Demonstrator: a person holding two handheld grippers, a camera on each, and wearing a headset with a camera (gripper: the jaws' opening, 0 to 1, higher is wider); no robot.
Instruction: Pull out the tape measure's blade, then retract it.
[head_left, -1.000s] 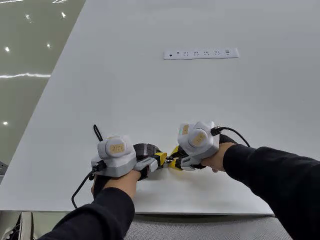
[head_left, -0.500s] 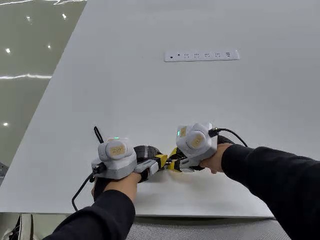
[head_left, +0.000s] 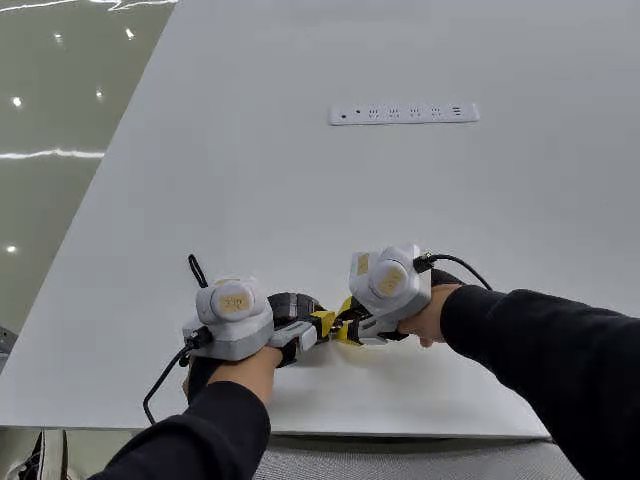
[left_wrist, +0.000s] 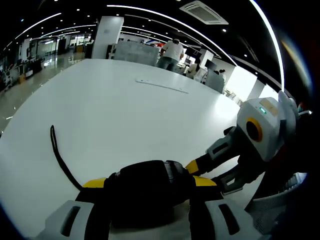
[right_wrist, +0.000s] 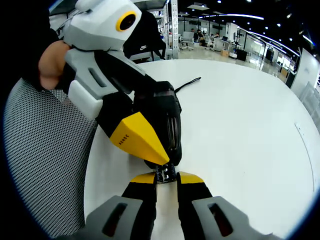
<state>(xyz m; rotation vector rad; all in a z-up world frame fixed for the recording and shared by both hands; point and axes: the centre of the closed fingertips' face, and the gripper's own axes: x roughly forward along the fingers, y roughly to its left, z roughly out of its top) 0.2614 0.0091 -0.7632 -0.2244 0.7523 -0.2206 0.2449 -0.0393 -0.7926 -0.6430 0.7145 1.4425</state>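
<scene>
A black tape measure (head_left: 290, 304) rests on the white table (head_left: 300, 180) near its front edge. My left gripper (head_left: 303, 332) is shut on its case, which bulges between the yellow-tipped fingers (left_wrist: 95, 183) in the left gripper view as the tape measure (left_wrist: 150, 187). My right gripper (head_left: 345, 329) meets it from the right. In the right gripper view my right gripper (right_wrist: 166, 178) is shut on the small metal hook of the blade (right_wrist: 166, 173), right at the tape measure (right_wrist: 162, 120) case mouth. No length of blade shows outside the case.
A white power strip (head_left: 404, 113) lies far back on the table. A black cable (head_left: 194, 266) trails left of the left gripper. The table's front edge (head_left: 400, 432) is close, with a grey mesh chair seat (right_wrist: 45, 165) below. People (left_wrist: 172, 50) stand in the distance.
The right gripper has edged slightly left toward the tape measure. The left gripper and the case have stayed almost where they were.
</scene>
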